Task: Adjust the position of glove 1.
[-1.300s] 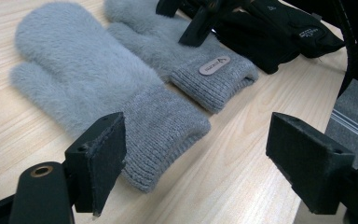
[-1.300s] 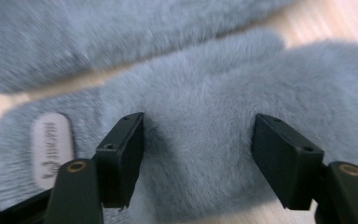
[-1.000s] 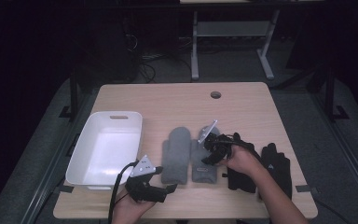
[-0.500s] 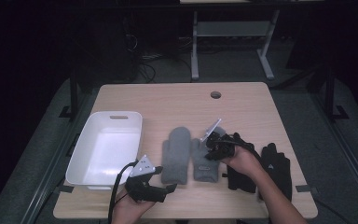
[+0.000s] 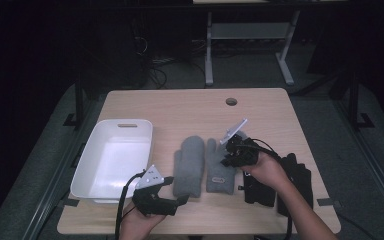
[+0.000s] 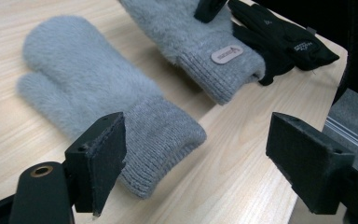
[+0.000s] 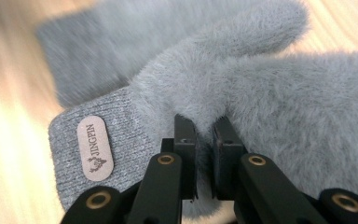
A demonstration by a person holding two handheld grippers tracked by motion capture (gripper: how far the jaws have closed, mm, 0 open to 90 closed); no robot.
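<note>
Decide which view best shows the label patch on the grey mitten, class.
The right gripper view: the label patch is close enough to read JINGPIN. The left gripper view shows it small and unreadable; the high view shows it as a pale speck.

Dark room, grey carpet (image 5: 55,150), a white-legged bench (image 5: 245,55) behind.

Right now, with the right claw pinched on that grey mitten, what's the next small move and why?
Probably lift a bit more. The right claw is shut on the fuzzy patch mitten, whose cuff still looks low over the table. Then carry it left toward the white bin.
</note>
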